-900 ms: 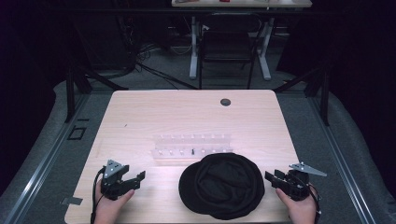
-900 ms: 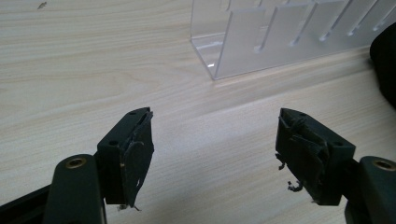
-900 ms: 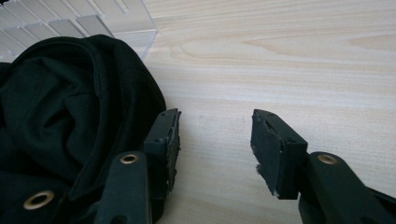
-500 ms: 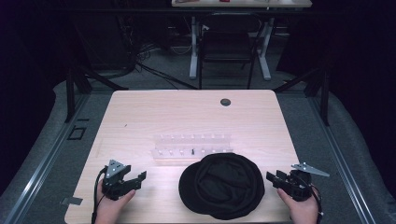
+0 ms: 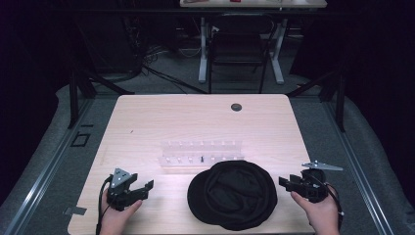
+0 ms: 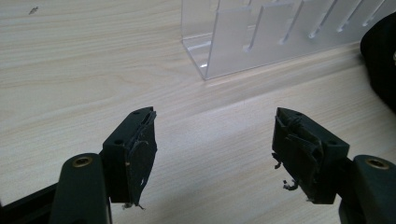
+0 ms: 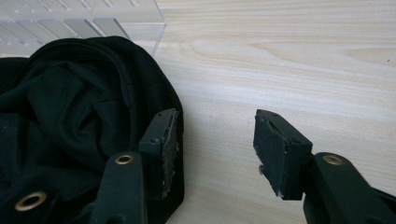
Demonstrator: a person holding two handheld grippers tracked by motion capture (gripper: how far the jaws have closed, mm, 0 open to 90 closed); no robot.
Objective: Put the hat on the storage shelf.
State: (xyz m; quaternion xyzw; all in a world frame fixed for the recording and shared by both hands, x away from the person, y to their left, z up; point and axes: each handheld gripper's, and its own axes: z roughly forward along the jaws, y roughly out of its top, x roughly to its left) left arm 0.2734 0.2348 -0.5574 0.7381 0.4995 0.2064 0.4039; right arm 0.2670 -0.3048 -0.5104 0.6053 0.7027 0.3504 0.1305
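The right gripper (image 5: pixel 288 183) stands wide open and empty just beside the right edge of the black cap (image 5: pixel 232 200), which lies upside down near the front edge of the table (image 5: pixel 147 117), below a clear plastic rack (image 5: pixel 201 154). In the right gripper view one jaw overlaps the cap's rim, the other over bare wood. The left gripper (image 5: pixel 146 187), jaws also apart and holding nothing, sits farther off on the cap's left side. The right hand looks the nearer for a grasp, with the cap lying toward the table's middle from it
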